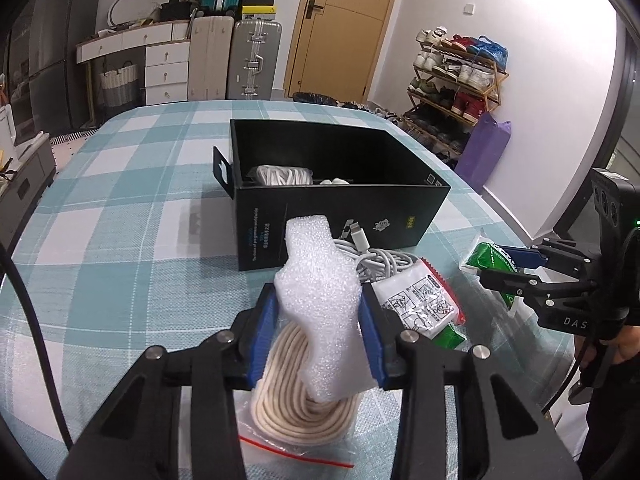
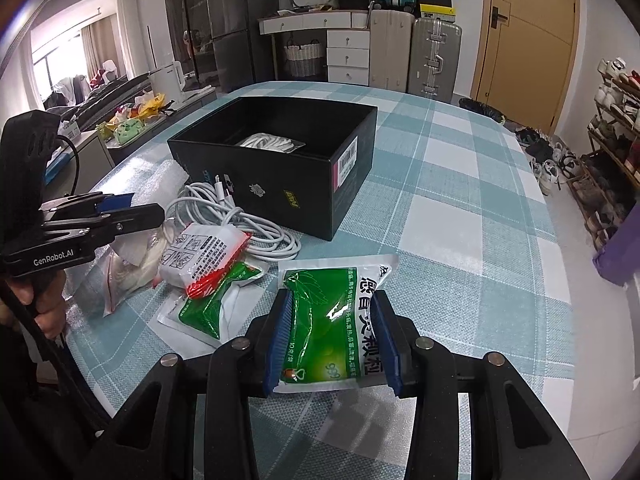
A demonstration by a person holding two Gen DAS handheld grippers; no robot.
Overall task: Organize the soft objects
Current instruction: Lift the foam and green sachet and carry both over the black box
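Note:
My left gripper (image 1: 318, 292) is shut on a white foam sheet (image 1: 320, 280), which stands up between the blue pads. Under it lies a cream rope coil (image 1: 296, 408) in a zip bag. My right gripper (image 2: 332, 296) is shut on a green medicine packet (image 2: 332, 336), held just above the checked tablecloth (image 2: 460, 240). The open black box (image 1: 320, 216) sits beyond both and holds a white rope bundle (image 1: 280, 174). In the right wrist view the left gripper (image 2: 144, 205) is at the left, by the pile.
In front of the box lie a white charging cable (image 2: 240, 220), a white-and-red packet (image 2: 204, 252) and a second green packet (image 2: 216, 300). Suitcases, drawers and a shoe rack (image 1: 460, 76) stand beyond the table. A hand (image 2: 44, 304) holds the left gripper's handle.

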